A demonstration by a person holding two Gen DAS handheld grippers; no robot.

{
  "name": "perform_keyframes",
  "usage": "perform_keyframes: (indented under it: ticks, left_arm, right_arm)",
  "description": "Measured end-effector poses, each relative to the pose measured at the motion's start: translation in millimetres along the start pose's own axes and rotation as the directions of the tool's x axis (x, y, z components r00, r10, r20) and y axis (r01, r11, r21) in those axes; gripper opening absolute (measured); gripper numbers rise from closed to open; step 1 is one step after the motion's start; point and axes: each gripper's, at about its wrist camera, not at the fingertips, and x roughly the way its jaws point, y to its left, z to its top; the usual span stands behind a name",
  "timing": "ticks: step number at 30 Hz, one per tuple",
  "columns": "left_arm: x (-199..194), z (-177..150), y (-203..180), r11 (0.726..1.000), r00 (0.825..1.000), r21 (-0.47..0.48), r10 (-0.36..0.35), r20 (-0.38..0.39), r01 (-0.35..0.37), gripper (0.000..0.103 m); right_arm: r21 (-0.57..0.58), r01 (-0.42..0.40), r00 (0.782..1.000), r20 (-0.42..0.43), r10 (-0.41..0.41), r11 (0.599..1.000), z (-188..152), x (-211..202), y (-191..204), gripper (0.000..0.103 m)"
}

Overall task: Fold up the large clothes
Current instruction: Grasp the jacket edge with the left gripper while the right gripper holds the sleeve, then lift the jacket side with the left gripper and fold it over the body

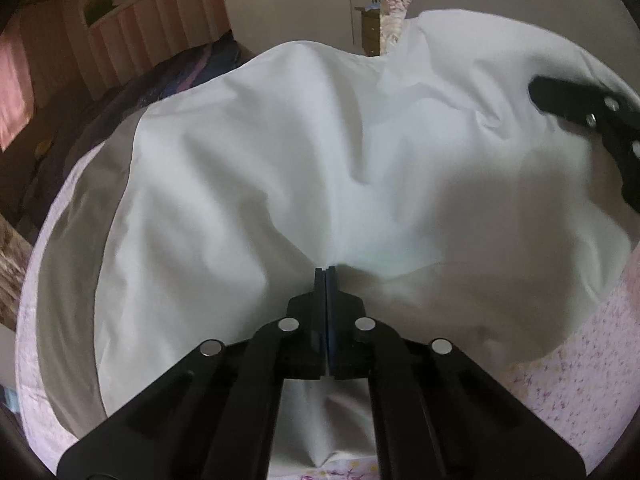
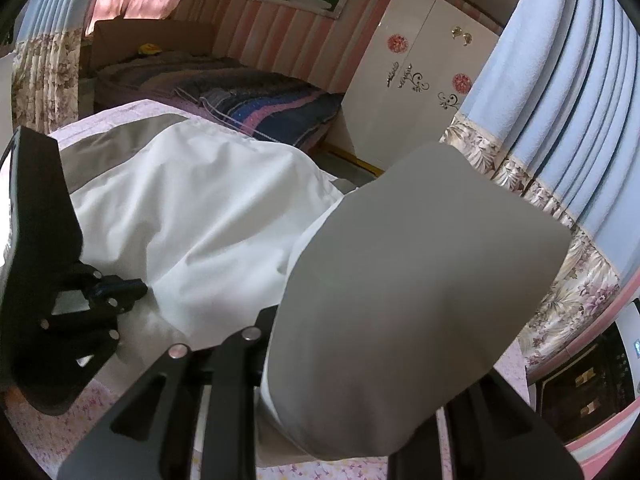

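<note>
A large white garment (image 1: pixel 280 152) with grey panels lies spread over a bed with a pink flowered sheet (image 1: pixel 580 380). My left gripper (image 1: pixel 326 270) is shut, and its tips pinch a fold of the white cloth near the front edge. The right wrist view shows it from the side, my left gripper (image 2: pixel 138 288) low on the cloth. My right gripper (image 1: pixel 540 88) reaches into the far right part of the garment. In its own view a raised grey panel (image 2: pixel 400 280) stands up off the bed and hides its fingertips, apparently held by them.
A second bed with a dark striped blanket (image 2: pixel 260 108) stands beyond this one. A white wardrobe (image 2: pixel 420 72) is at the back, and blue flowered curtains (image 2: pixel 560 100) hang to the right. A dark cabinet (image 2: pixel 592 384) is at the lower right.
</note>
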Motion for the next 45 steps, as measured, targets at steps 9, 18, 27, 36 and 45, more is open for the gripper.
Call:
perform_keyframes:
  ticks: [9,18,27,36,45]
  left_arm:
    - [2.6,-0.6,7.4,0.998,0.998,-0.013,-0.057,-0.001,0.057,0.001]
    - [-61.9,-19.5,89.2,0.996,0.996,-0.051,-0.07,0.053,0.073,0.001]
    - [-72.8,-58.8,211.5,0.985,0.999,-0.173,0.03,0.044,-0.022,0.0]
    - [-35.9,-90.0,241.6,0.981,0.999,-0.191,-0.022,-0.042,0.014,0.001]
    - [-47.6,-89.2,227.6,0.984,0.996,-0.151,0.092,-0.019,-0.094,0.055]
  right_arm:
    - [-0.019,-0.086,0.995,0.041,0.087,0.996,22.4,-8.4,9.7,0.023]
    - [-0.309,-0.144,0.978,0.101,0.183,0.94,61.4,-29.2,98.9,0.022]
    - [-0.656,-0.134,0.979,0.027,0.201,0.742,25.6,-4.6,231.3,0.021]
    - [-0.64,-0.122,0.982,0.033,0.186,0.759,4.3,5.3,238.5,0.024]
    - [-0.63,-0.119,0.986,0.016,0.166,0.768,10.8,-7.5,230.2,0.044]
